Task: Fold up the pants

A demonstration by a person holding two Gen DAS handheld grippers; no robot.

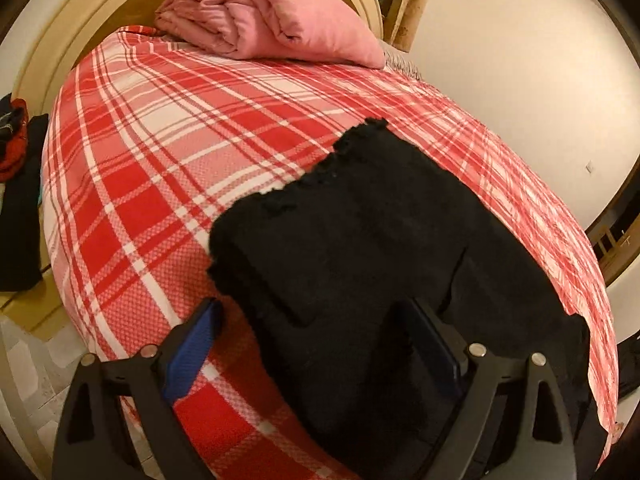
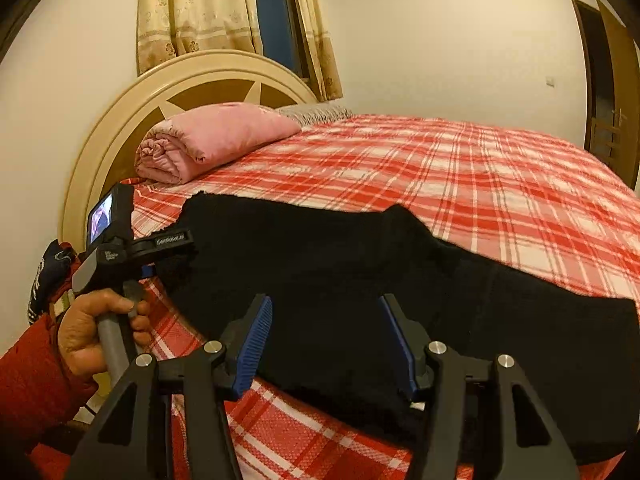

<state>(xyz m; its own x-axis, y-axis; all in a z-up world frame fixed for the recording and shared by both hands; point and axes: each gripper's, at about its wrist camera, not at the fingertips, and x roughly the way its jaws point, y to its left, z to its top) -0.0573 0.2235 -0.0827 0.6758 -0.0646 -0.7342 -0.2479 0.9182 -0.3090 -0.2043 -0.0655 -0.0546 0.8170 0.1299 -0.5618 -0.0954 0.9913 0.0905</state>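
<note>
Black pants (image 2: 360,280): laid folded on plaid bedspread (image 2: 480,168). Left gripper (image 1: 316,344): jaws spread wide over pants, nothing gripped. Right gripper (image 2: 326,344): jaws half-spread above pants, nothing pinched.

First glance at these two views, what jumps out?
The black pants lie across the near edge of the red plaid bedspread, partly folded. A rolled pink quilt sits by the round headboard. Both grippers, left and right, hang open over the pants.
</note>
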